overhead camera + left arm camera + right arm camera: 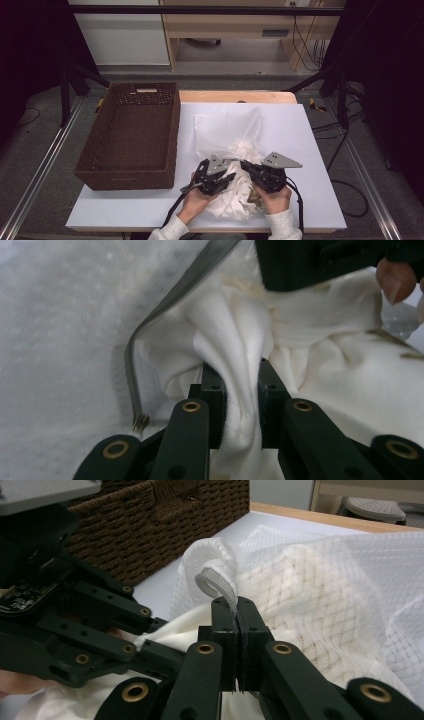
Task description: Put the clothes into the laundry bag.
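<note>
A white mesh bag [227,130] lies on the white table [305,145], and a crumpled white cloth [232,200] spills from its near opening. My left gripper [231,176] is shut on a fold of that cloth [235,335], which bulges up between its pads [241,385]. Opposite it, my right gripper [244,163] is shut on the bag's grey edge tape [215,582] and holds the mesh [325,590] up; the tape curls above its tips [236,615]. The left gripper [150,630] reaches in low beside that edge. A grey strip of the bag's rim [165,305] arcs over the cloth.
A dark brown wicker basket [125,181], with nothing inside, stands on the table's left half, close to the left hand. Beyond the bag runs the table's wooden far edge [235,96]. Black frame bars and cables flank the table.
</note>
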